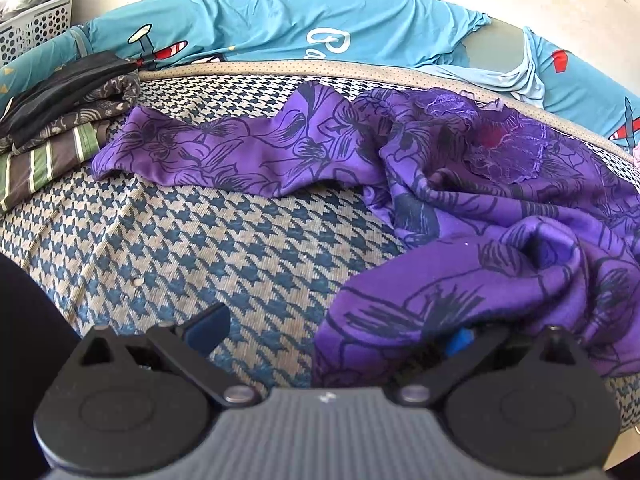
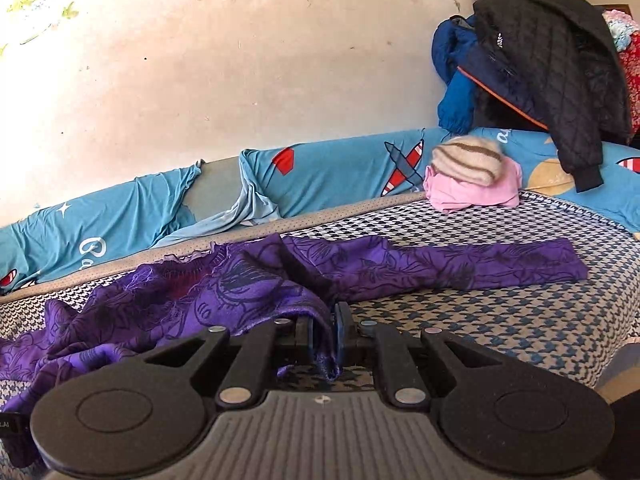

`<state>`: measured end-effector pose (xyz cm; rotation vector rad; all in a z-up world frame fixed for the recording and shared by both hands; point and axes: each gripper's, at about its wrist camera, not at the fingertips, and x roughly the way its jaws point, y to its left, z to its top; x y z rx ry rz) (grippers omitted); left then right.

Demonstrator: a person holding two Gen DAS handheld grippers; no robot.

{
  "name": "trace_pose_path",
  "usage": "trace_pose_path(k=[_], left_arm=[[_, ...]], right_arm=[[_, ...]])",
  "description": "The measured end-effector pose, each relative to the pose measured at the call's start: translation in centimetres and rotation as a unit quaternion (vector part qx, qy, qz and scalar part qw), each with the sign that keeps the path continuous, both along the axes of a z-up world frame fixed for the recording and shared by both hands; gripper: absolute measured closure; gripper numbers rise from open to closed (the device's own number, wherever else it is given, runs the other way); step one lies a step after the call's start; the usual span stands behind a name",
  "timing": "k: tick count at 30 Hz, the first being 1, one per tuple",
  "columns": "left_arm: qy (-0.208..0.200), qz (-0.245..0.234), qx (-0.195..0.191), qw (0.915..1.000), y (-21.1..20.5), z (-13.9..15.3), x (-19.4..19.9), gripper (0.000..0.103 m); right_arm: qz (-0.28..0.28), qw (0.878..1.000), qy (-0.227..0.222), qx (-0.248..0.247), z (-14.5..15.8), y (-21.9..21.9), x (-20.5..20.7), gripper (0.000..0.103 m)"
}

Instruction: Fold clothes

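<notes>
purple garment (image 1: 460, 184), black floral print, lace at the neck, lies rumpled on the houndstooth bed cover (image 1: 168, 248); sleeves run out toward 9 and 3 o'clock. white basket (image 1: 36, 24) at 10 o'clock, contents unclear. folded stack (image 1: 60, 120) just beside the left sleeve. left gripper (image 1: 332, 332) spread wide, cloth draped over one finger. right gripper (image 2: 322, 328) clamped onto a garment edge.
</notes>
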<state>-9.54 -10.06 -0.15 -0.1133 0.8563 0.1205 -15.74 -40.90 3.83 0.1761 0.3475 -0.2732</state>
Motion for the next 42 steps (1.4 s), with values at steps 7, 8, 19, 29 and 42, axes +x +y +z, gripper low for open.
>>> trace_pose_path(k=[7, 8, 19, 29, 42], left_arm=[[-0.004, 0.003, -0.002, 1.0000, 0.2, 0.1, -0.3, 0.000], [-0.004, 0.004, -0.002, 1.0000, 0.3, 0.1, -0.3, 0.000], [-0.033, 0.023, -0.010, 0.9992, 0.8, 1.6, -0.8, 0.000], [-0.051, 0.035, -0.026, 0.9977, 2.3, 4.1, -0.1, 0.000], [-0.059, 0.024, -0.016, 0.9978, 3.9, 7.0, 4.1, 0.000]], right_arm=[[-0.023, 1.000, -0.009, 0.013, 0.3, -0.7, -2.4, 0.092], [-0.028, 0.999, -0.009, 0.016, 0.4, -0.8, -2.6, 0.092], [-0.024, 0.999, -0.003, 0.029, 1.5, -0.4, -4.0, 0.070], [-0.002, 1.000, 0.023, 0.018, 3.6, -0.5, -5.4, 0.047], [0.021, 0.998, 0.061, -0.025, 5.5, 0.2, -6.3, 0.025]])
